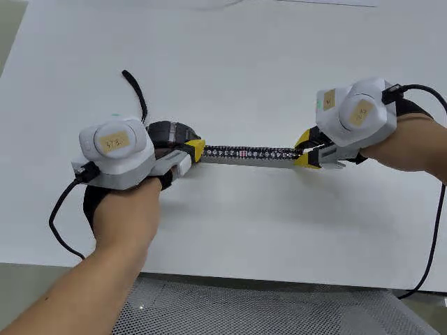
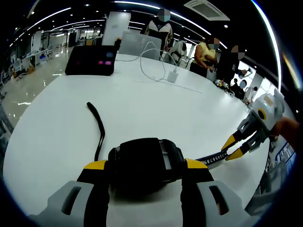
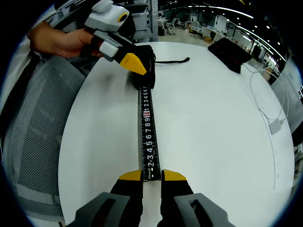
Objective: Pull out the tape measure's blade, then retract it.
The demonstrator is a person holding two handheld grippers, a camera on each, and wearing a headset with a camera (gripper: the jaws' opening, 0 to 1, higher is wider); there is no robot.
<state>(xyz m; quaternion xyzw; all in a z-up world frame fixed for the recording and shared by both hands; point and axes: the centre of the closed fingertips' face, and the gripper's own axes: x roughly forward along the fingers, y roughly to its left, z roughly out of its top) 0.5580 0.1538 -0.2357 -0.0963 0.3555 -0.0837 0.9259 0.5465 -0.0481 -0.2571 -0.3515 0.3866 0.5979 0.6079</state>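
A black tape measure case rests on the white table. My left gripper is shut on the case, its yellow-tipped fingers pressed to both sides. The black blade with white numbers stretches from the case to my right gripper, which is shut on the blade's end. The right gripper's yellow tips and the blade also appear at the right of the left gripper view. The case's black wrist strap lies on the table behind it.
A grey mesh chair sits at the table's near edge. A dark device, a white cable and charger lie at the far side. Several people stand beyond the table.
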